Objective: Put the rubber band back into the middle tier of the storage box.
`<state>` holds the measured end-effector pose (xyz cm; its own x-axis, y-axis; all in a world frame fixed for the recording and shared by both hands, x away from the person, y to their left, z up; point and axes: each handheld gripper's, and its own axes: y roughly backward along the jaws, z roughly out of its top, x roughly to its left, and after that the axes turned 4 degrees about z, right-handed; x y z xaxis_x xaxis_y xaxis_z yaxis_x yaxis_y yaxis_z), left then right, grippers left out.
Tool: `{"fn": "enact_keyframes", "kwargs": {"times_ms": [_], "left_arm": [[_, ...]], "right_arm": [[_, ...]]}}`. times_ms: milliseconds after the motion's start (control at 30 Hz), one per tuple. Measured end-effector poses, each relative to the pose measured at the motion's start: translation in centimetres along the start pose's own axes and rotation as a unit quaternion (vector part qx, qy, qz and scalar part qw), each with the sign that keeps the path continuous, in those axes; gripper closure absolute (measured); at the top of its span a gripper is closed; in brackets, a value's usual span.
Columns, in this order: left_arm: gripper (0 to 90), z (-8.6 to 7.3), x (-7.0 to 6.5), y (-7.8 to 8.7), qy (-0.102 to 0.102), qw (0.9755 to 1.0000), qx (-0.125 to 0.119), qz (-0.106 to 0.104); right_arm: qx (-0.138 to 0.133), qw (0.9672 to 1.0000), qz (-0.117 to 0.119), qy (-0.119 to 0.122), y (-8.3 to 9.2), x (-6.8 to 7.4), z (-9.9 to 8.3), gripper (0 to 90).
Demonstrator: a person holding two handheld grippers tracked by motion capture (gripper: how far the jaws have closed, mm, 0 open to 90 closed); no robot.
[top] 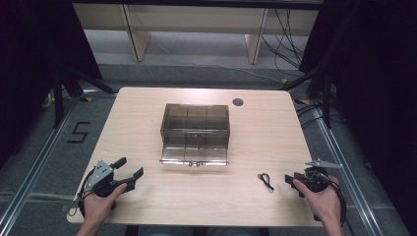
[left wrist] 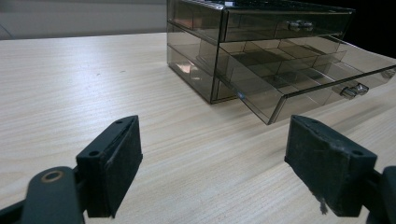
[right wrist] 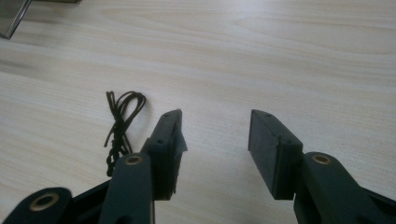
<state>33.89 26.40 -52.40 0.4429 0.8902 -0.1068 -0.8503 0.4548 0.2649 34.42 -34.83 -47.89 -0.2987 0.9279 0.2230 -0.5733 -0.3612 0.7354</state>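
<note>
Standing at frame centre, a smoky transparent plastic drawer box (top: pixel 195 129) has its bottom drawer (top: pixel 194 156) pulled out, compartments empty. Both the left gripper (top: pixel 129 168) and the right gripper (top: pixel 290 184) gape open, holding nothing. A thin black cord (top: pixel 266 180) lies lower right.

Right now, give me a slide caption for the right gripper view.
Open right gripper rests on the wooden table beside a small black cord, nothing between its jaws.

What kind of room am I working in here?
Probably a lab recording station: a bare wooden table ringed by dark curtains, loose cables on the floor behind, a floor marking "5", and one smoky clear drawer box.
</note>
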Motion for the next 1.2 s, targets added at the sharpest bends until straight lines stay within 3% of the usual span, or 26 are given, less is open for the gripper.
{"fn": "enact_keyframes", "kwargs": {"times_ms": [33, 67, 100, 133, 167, 200, 233, 267, 300, 333, 400, 467, 500, 533, 633, 700, 767, 800, 833, 867, 933, 1000, 1033, 1100, 1133, 1200], "left_arm": [[17.6, 0.0, 0.0, 0.0, 0.000, 1.0000, 0.000, 0.000], [17.5, 0.0, 0.0, 0.0, 0.000, 1.0000, 0.003, 0.000], [17.4, 0.0, 0.0, -0.1, 0.000, 1.0000, -0.002, -0.005], [17.2, 0.0, 0.0, -0.1, 0.000, 1.0000, -0.002, -0.005], [17.1, 0.0, 0.0, -0.1, -0.006, 1.0000, 0.004, -0.004], [17.1, 0.0, 0.0, -0.1, -0.006, 1.0000, 0.004, -0.004], [17.1, 0.0, 0.0, -0.2, -0.006, 1.0000, 0.001, -0.005], [17.1, 0.0, -0.1, -0.2, -0.010, 0.9999, 0.003, -0.005], [17.1, 0.1, -0.1, -0.2, -0.011, 0.9999, 0.007, -0.003], [17.2, 0.1, -0.1, -0.2, -0.012, 0.9999, 0.007, -0.003], [17.3, 0.1, -0.1, -0.2, -0.011, 0.9999, 0.007, -0.003], [17.5, 0.1, -0.1, -0.2, -0.011, 0.9999, 0.007, -0.003], [17.6, 0.1, 0.0, -0.2, -0.011, 0.9999, 0.008, -0.003], [17.7, 0.1, 0.0, -0.2, -0.011, 0.9999, 0.009, -0.004], [18.0, 0.1, 0.0, -0.2, -0.011, 0.9999, 0.011, -0.002], [18.3, 0.1, 0.0, -0.2, -0.011, 0.9999, 0.012, -0.002], [18.5, 0.1, 0.0, -0.2, -0.010, 0.9999, 0.012, -0.002], [18.7, 0.1, 0.0, -0.2, -0.010, 0.9999, 0.012, -0.002], [19.0, 0.1, 0.0, -0.2, -0.009, 0.9999, 0.012, -0.001], [19.1, 0.1, 0.0, -0.2, -0.008, 0.9999, 0.012, -0.001], [19.4, 0.1, 0.0, -0.2, -0.008, 0.9999, 0.013, -0.001], [19.4, 0.1, 0.0, -0.2, -0.009, 0.9999, 0.013, 0.000], [19.5, 0.1, 0.0, -0.2, -0.008, 0.9999, 0.014, 0.000], [19.7, 0.1, -0.1, -0.3, -0.009, 0.9999, 0.015, 0.000], [19.7, 0.1, 0.0, -0.3, -0.008, 0.9999, 0.011, -0.003], [19.8, 0.1, 0.0, -0.4, -0.008, 0.9999, 0.011, -0.004]], "right_arm": [[0.000, 1.0000, 0.000, 0.000, 0.0, 0.0, 0.0, 55.4], [0.021, 0.9993, 0.001, -0.030, 0.2, 0.8, 0.2, 55.7], [0.018, 0.9998, 0.002, 0.007, 0.1, 0.4, 0.4, 55.8], [0.036, 0.9993, 0.003, 0.010, 0.3, 0.6, 0.6, 55.9], [0.051, 0.9985, 0.005, -0.020, 0.4, 1.3, 0.7, 56.0], [0.029, 0.9990, 0.011, 0.032, 0.0, 0.6, 0.7, 56.1], [0.029, 0.9990, 0.011, 0.032, 0.0, 0.6, 0.7, 56.1], [0.050, 0.9981, 0.014, 0.033, 0.1, 0.8, 1.0, 56.6], [0.061, 0.9967, 0.018, 0.051, 0.1, 0.7, 1.1, 57.0], [0.076, 0.9958, 0.017, 0.048, 0.2, 0.8, 1.3, 57.4], [0.086, 0.9944, 0.019, 0.059, 0.1, 1.0, 1.6, 57.9], [0.112, 0.9898, 0.027, 0.084, 0.2, 1.4, 2.3, 57.6], [0.111, 0.9865, 0.046, 0.111, 0.3, 1.5, 2.4, 57.6], [0.129, 0.9820, 0.051, 0.128, 0.3, 1.7, 2.6, 57.5], [0.195, 0.9657, 0.067, 0.158, 0.2, 2.2, 2.9, 54.6], [0.245, 0.9507, 0.075, 0.175, 0.0, 2.6, 3.0, 55.0], [0.266, 0.9449, 0.079, 0.173, -0.3, 2.8, 2.9, 55.1], [0.266, 0.9449, 0.079, 0.173, -0.3, 2.8, 2.9, 55.1], [0.271, 0.9403, 0.080, 0.190, -0.5, 2.9, 3.1, 55.9], [0.266, 0.9408, 0.081, 0.194, -0.7, 2.9, 3.1, 56.1], [0.276, 0.9368, 0.082, 0.199, -0.8, 3.0, 3.2, 56.6], [0.280, 0.9352, 0.082, 0.200, -0.9, 3.1, 3.2, 57.5], [0.291, 0.9332, 0.083, 0.193, -1.0, 3.3, 3.3, 57.8], [0.303, 0.9269, 0.083, 0.205, -1.2, 3.6, 3.6, 59.3], [0.303, 0.9269, 0.083, 0.205, -1.2, 3.6, 3.6, 59.3], [0.314, 0.9220, 0.080, 0.212, -1.5, 4.0, 3.9, 59.4]]}}
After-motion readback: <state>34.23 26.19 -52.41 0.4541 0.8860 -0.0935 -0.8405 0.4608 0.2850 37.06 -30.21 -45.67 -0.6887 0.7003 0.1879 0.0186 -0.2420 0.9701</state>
